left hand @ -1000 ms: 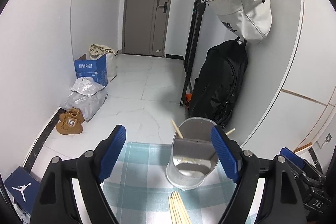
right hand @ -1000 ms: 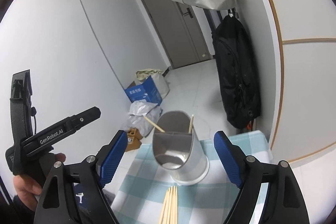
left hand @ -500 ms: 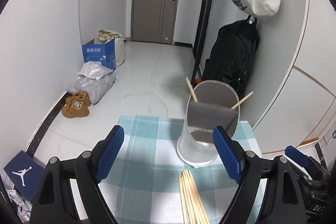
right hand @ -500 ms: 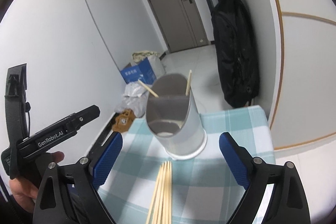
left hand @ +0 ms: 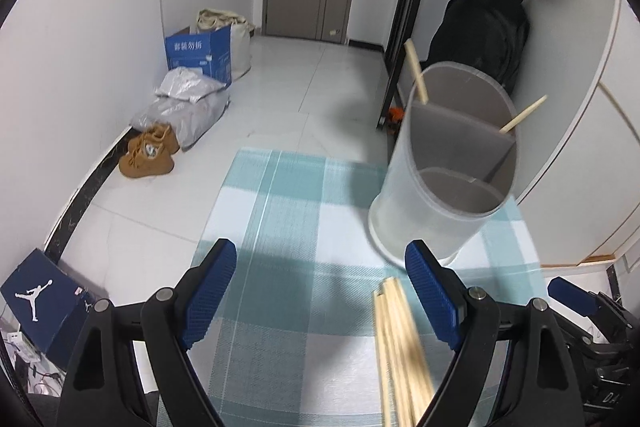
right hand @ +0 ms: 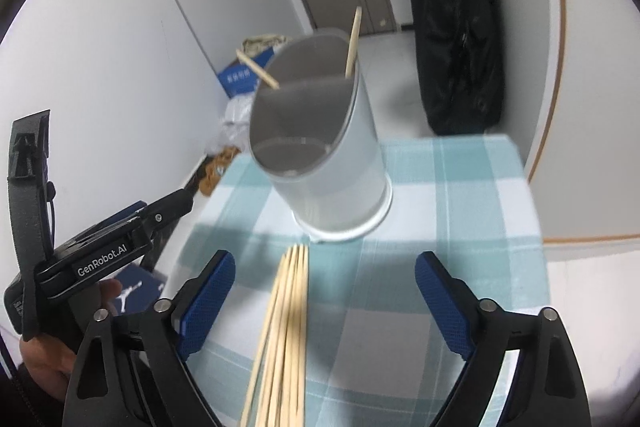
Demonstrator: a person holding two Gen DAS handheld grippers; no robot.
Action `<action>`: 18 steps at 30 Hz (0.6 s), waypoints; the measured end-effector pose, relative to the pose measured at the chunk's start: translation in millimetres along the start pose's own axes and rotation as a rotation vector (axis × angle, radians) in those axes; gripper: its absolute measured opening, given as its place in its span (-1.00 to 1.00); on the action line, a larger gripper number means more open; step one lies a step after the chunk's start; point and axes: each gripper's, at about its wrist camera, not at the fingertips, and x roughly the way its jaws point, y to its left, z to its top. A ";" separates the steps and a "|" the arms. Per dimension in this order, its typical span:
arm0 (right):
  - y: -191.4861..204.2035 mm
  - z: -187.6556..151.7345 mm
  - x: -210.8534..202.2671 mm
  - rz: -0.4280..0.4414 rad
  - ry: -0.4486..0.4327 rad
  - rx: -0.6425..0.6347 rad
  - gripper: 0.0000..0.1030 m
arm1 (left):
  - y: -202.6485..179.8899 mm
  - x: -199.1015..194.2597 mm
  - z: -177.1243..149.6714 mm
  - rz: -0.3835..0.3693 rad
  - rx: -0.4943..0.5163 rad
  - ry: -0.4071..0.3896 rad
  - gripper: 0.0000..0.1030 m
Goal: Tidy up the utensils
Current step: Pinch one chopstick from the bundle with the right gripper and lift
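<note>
- Holding both tools angled down over the worktop, I keep the grey divided holder as my landmark, since every stick must end up in it.
- Loose chopsticks lie bundled on the checked cloth just on my side of the holder, tips nearly at its base, probably so they can be lifted straight in.
- Two sticks already lean in the holder's far compartment; the near compartment looks empty, though its bottom is hard to read.
- My left tool is released, jaws wide with bare cloth between them; the bundle sits beside its right finger.
- My right tool straddles the bundle, its jaws closing a little but touching nothing.
- Judging from this, the pickup is next, and thin sticks may scatter.
</note>
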 end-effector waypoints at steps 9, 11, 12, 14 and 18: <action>6.8 -17.0 53.9 -0.020 0.179 -0.041 -0.23 | 16.1 18.5 3.6 0.021 -0.040 0.070 0.62; 8.7 -19.4 65.3 -0.022 0.216 -0.053 -0.43 | 20.7 22.0 3.1 0.041 -0.040 0.081 0.62; 9.9 -21.1 71.3 -0.022 0.233 -0.058 -0.44 | 22.8 23.3 2.6 0.048 -0.042 0.086 0.62; 12.9 -25.4 83.5 -0.034 0.266 -0.080 -0.59 | 27.3 26.5 2.0 0.052 -0.049 0.104 0.62; 16.7 -30.5 96.9 -0.054 0.306 -0.109 -0.63 | 35.4 31.7 0.4 0.039 -0.080 0.148 0.62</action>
